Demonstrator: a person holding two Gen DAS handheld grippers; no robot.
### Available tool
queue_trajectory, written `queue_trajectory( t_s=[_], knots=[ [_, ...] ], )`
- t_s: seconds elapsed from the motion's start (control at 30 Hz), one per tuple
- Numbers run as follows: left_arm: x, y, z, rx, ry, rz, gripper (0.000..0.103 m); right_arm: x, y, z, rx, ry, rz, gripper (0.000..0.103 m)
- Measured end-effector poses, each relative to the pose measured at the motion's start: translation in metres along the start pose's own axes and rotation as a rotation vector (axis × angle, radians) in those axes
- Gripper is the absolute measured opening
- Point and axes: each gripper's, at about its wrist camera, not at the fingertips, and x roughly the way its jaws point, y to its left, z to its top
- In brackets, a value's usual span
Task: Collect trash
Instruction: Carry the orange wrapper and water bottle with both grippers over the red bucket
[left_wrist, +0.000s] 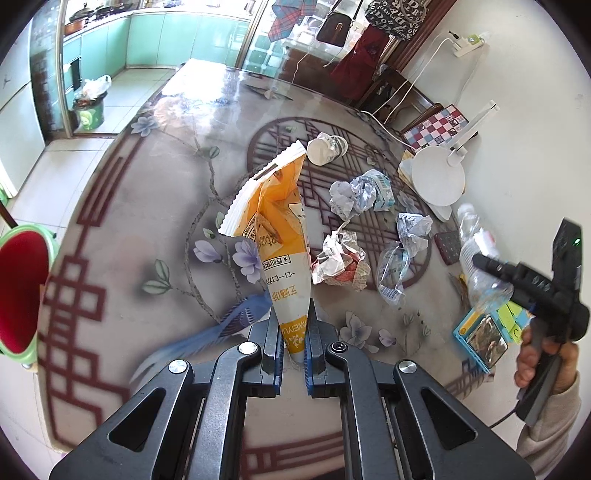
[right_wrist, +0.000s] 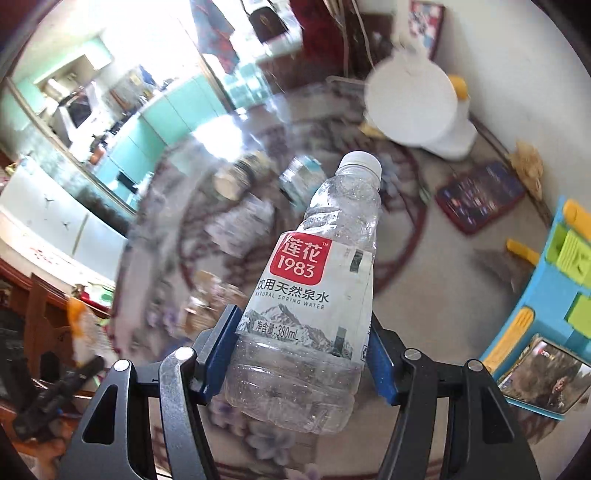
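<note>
My left gripper (left_wrist: 293, 332) is shut on the bottom of an orange and white snack bag (left_wrist: 275, 225), held above the patterned table (left_wrist: 147, 221). My right gripper (right_wrist: 301, 350) is shut on an empty clear water bottle (right_wrist: 314, 291) with a white cap and a red label, held above the table; the bottle also shows in the left wrist view (left_wrist: 476, 251) at the right. Loose trash lies on the table: a tipped paper cup (left_wrist: 327, 147), crumpled papers (left_wrist: 360, 194), a crumpled wrapper (left_wrist: 340, 260) and a clear plastic wrapper (left_wrist: 393, 269).
A red bin with a green rim (left_wrist: 22, 291) stands at the table's left edge. A white lamp base (left_wrist: 437, 177), a dark phone (right_wrist: 480, 195), a blue and green toy box (right_wrist: 554, 291) and a checkered board (left_wrist: 437, 127) sit at the right by the wall.
</note>
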Motion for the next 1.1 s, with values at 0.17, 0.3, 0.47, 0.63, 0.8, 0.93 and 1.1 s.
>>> queue_trajectory(
  t_s=[0.17, 0.3, 0.47, 0.63, 0.8, 0.93, 1.1],
  knots=[
    [-0.010, 0.013, 0.005, 0.009, -0.019, -0.005, 0.008, -0.013, 0.050, 0.002, -0.038, -0.041, 0.049, 0.063],
    [-0.023, 0.029, 0.010, 0.007, -0.038, -0.001, 0.008, -0.020, 0.093, -0.002, -0.080, -0.060, 0.088, 0.063],
    [-0.040, 0.059, 0.015, -0.005, -0.062, 0.016, 0.008, -0.019, 0.150, -0.010, -0.131, -0.067, 0.125, 0.063],
    [-0.053, 0.094, 0.017, -0.038, -0.074, 0.035, 0.008, -0.013, 0.205, -0.023, -0.178, -0.053, 0.160, 0.063],
    [-0.065, 0.130, 0.016, -0.065, -0.083, 0.054, 0.008, -0.002, 0.251, -0.033, -0.220, -0.042, 0.189, 0.063],
    [-0.073, 0.161, 0.017, -0.090, -0.089, 0.068, 0.008, 0.010, 0.286, -0.041, -0.250, -0.027, 0.210, 0.063],
    [-0.081, 0.194, 0.016, -0.125, -0.096, 0.084, 0.008, 0.025, 0.327, -0.052, -0.291, 0.001, 0.230, 0.063]
  ],
)
